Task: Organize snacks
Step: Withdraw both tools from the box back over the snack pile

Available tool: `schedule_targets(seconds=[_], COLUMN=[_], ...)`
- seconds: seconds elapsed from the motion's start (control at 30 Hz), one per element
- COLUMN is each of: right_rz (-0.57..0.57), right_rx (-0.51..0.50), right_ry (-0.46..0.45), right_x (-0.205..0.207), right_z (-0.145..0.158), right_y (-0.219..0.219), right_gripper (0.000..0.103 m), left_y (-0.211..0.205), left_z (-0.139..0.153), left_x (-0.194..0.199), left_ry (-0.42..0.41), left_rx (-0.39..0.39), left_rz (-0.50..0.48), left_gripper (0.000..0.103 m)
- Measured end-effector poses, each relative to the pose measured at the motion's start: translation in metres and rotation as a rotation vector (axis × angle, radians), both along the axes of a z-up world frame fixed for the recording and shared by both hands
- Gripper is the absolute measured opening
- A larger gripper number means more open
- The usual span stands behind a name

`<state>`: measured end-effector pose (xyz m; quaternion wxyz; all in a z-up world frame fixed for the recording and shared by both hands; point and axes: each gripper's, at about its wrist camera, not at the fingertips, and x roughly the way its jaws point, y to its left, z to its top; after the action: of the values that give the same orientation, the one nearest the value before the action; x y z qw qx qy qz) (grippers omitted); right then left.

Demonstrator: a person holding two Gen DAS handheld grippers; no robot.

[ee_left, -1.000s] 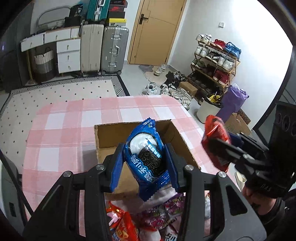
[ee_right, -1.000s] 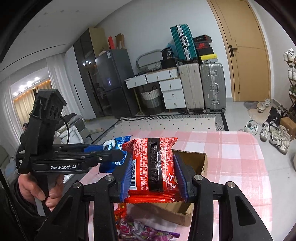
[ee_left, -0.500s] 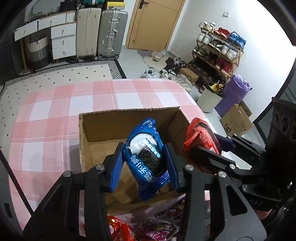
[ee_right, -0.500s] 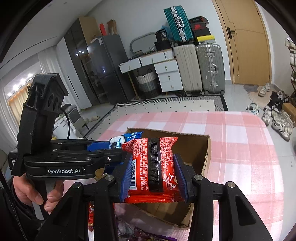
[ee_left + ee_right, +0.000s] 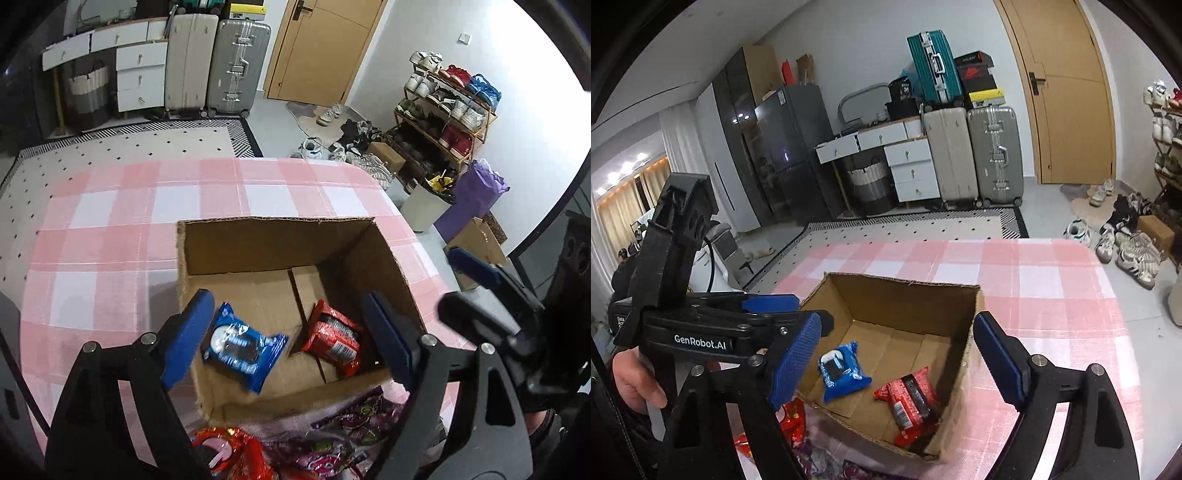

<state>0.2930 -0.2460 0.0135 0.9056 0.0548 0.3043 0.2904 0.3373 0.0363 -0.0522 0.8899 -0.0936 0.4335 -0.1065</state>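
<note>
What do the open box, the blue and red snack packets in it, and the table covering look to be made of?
Box: plain brown corrugated cardboard, matte, with ragged torn top edges.
Blue packet and red packet: thin glossy printed plastic film, judging by glare, crinkles and a serrated end seal.
Table covering: pink and white check, slight sheen; coated cloth or vinyl, I cannot tell which.

1 box [image 5: 277, 240]; 1 blue pkt [image 5: 242, 345], 1 red pkt [image 5: 332, 338] inside.
</note>
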Motion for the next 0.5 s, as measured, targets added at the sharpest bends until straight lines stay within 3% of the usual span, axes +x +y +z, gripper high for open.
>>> schedule_targets(seconds=[0.5], right_rz=[-0.048], right_rx=[0.008], right_ry=[-0.113], right_x=[-0.088], right_z=[0.043], right_y=[-0.039], right_gripper=[0.093], left_y=[-0.005], left_z=[0.047], left_x=[-0.091], left_ry=[-0.109], left_rx=[0.026], left_rz=[0.036], left_gripper=[0.082])
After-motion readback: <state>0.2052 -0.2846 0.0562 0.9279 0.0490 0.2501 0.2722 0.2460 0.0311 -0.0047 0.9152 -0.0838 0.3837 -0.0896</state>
